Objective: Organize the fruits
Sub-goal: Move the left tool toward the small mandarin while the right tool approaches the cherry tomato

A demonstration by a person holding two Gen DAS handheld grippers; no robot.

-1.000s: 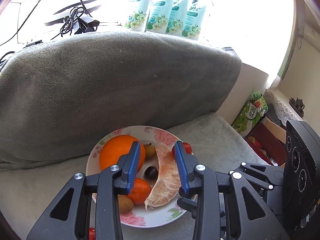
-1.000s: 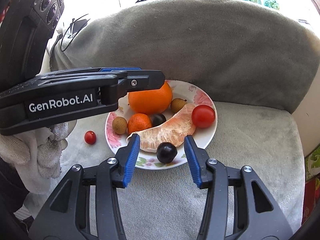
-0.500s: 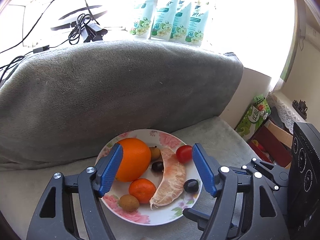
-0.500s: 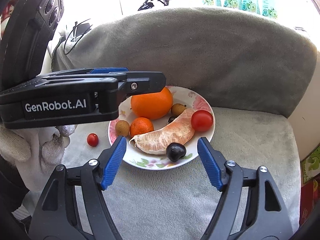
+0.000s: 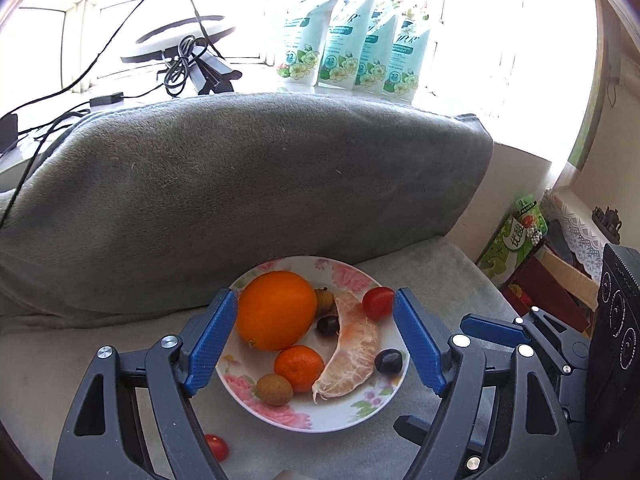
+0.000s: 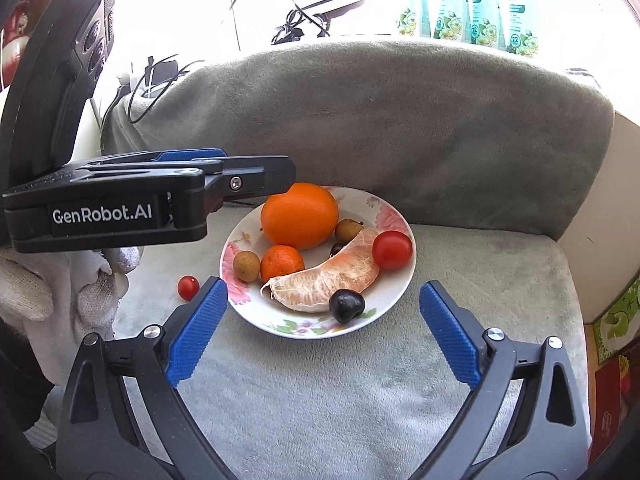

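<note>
Since a second ago both tools have spread from nearly shut: the left gripper (image 5: 314, 342) and right gripper (image 6: 323, 330) stand wide, jaws opening, pressing on nothing, and both views have drawn back from the plate (image 6: 394, 294). The dark grape (image 6: 346, 305), then framed between the right one's pads, lies on the plate rim clear of them. The grey cushion (image 5: 240, 184) backs a pale plush seat (image 6: 340, 392); detergent pouches (image 5: 352, 36) line the bright sill. On the floral plate sit the orange (image 5: 275, 309), pomelo segment (image 5: 352, 354), mandarin (image 5: 299, 368), tomato (image 5: 378, 302) and longans. Only the right view shows a gloved hand (image 6: 52, 300); a stray cherry tomato (image 6: 188, 287) lies on the seat left of the plate
</note>
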